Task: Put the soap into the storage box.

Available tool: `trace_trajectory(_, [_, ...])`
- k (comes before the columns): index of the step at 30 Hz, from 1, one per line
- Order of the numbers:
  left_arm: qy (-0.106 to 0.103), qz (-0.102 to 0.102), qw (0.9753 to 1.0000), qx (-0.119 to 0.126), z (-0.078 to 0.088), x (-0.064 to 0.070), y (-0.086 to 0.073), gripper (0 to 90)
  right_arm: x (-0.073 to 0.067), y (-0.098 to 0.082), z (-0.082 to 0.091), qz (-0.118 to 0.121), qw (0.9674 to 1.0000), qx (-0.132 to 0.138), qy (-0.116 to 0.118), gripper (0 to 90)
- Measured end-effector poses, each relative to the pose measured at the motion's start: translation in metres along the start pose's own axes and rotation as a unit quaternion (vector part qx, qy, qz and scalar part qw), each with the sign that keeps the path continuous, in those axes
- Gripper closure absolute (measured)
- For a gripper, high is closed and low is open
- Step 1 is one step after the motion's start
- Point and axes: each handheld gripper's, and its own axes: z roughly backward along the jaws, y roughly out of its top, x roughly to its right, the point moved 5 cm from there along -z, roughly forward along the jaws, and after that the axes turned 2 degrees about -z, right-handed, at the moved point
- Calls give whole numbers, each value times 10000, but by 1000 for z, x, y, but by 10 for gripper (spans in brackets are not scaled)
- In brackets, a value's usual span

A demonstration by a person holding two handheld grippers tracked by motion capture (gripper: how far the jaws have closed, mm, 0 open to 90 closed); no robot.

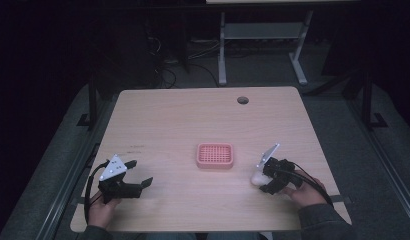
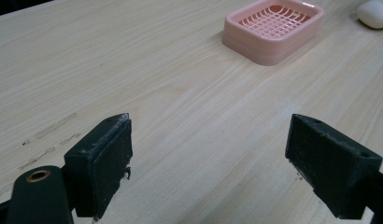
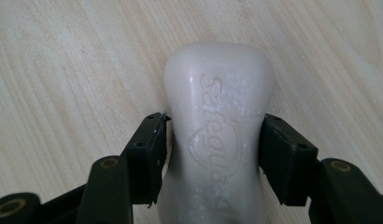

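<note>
A dim lab or office-type workroom: a light wood-grain table (image 1: 203, 125) with a round cable grommet hole (image 1: 242, 100) stands on grey carpet (image 1: 343, 130); behind it, a white-legged desk frame (image 1: 263, 35) and loose cables (image 1: 163, 70) on the floor.

Round cable hole (image 1: 242, 100) near table's (image 1: 163, 115) far edge; white desk frame (image 1: 263, 35) on floor beyond.

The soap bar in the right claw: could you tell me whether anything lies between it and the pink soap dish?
Nothing visible does. The right claw is shut on the white soap bar, and only bare wooden table separates it from the pink soap dish. The dish looks empty. The left claw waits open, off to the far side.
</note>
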Motion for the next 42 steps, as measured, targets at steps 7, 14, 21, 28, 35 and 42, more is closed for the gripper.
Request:
trace_trajectory(7, [5,3,10000,17,0,0,0,145,1,1,-2,-36,10000,-19,20,460])
trace_trajectory(14, [3,-8,10000,6,0,0,0,145,3,0,-2,-84,9999,28,80,476])
trace_trajectory(21, [3,-1,10000,14,0,0,0,145,2,0,-1,-43,10000,3,52,485])
trace_trajectory(28, [4,1,10000,18,0,0,0,144,-1,0,2,23,10000,8,45,487])
trace_trajectory(35, [4,3,10000,20,0,0,0,145,-2,1,10,48,9998,161,44,488])
trace_trajectory(42, [9,5,10000,18,0,0,0,145,-3,6,17,109,9995,282,89,489])
